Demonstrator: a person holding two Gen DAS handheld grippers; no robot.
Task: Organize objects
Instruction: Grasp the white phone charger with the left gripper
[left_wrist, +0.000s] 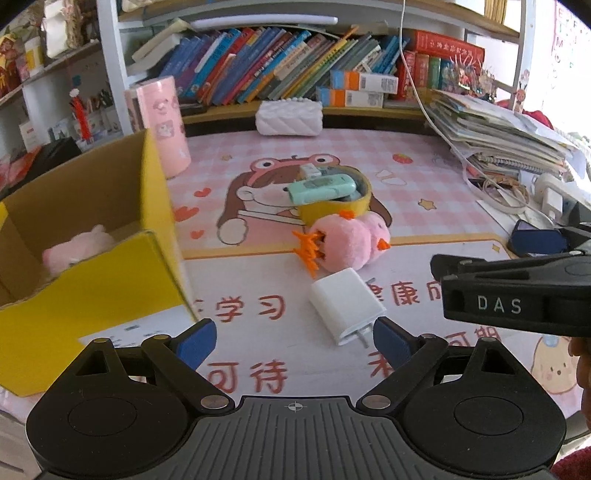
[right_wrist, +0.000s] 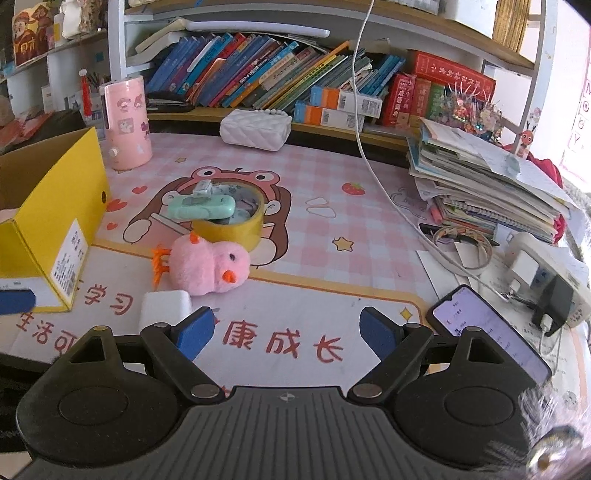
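Clutter sits gathered mid-desk, close to the yellow cardboard box (left_wrist: 92, 266), which stands open-topped at the left, presumably as the bin for sorting; one pink plush toy (left_wrist: 75, 247) already lies inside it. The left gripper (left_wrist: 293, 341) has its blue pads spread wide with nothing between them, lined up just short of the white charger plug (left_wrist: 345, 304), prongs pointing toward it, which looks like the next pick. Beyond lies a pink chick plush (left_wrist: 345, 242) against a yellow tape roll (left_wrist: 334, 208), the roll serving as a cup for a mint-green device (left_wrist: 321, 188) and smaller bits. The right gripper (right_wrist: 288, 328) is likewise parted and empty above the mat, beside a lit phone (right_wrist: 487, 332). Readable writing: "DAS" on the right tool's side, and large red mat characters including "学习" and "康成长"; the box's sticker label is too small to read.
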